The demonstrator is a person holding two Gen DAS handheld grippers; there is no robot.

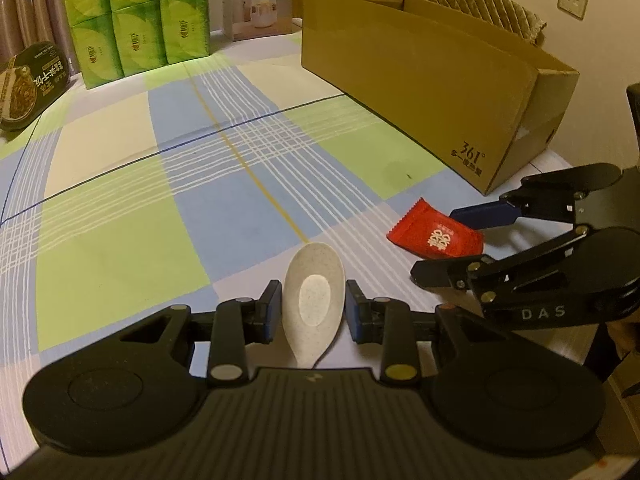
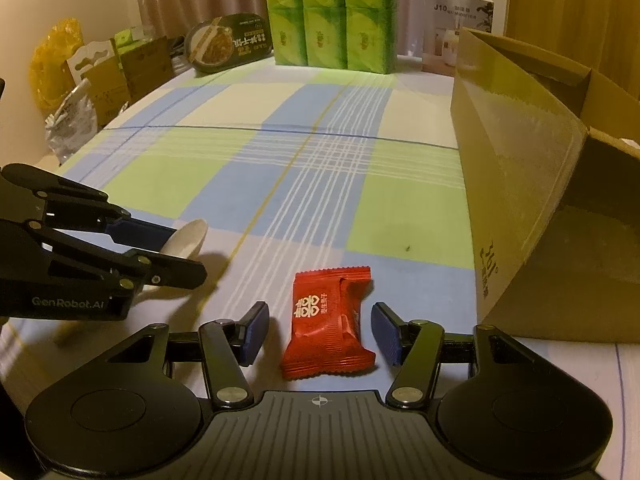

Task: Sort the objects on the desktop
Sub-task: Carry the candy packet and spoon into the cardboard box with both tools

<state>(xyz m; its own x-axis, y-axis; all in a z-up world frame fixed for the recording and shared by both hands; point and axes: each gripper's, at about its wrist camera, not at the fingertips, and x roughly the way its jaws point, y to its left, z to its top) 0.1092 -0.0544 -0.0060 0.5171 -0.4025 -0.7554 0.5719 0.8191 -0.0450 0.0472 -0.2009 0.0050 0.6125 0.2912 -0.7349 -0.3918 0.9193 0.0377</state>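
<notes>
A white speckled spoon (image 1: 313,300) lies on the checked tablecloth, bowl pointing away. My left gripper (image 1: 313,312) is open around it, one blue pad on each side, with small gaps. The spoon also shows in the right wrist view (image 2: 186,238) between the left gripper's fingers. A red candy packet (image 2: 328,326) lies flat on the cloth. My right gripper (image 2: 318,330) is open and straddles the packet without touching it. In the left wrist view the packet (image 1: 434,236) lies at the right between the right gripper's fingers (image 1: 480,214).
An open cardboard box (image 1: 420,80) stands at the right, close to the packet, also in the right wrist view (image 2: 540,184). Green tissue packs (image 1: 136,16), a humidifier box (image 1: 260,0) and a black food tray (image 1: 28,84) line the far edge. Bags and small boxes (image 2: 96,76) sit at the far left.
</notes>
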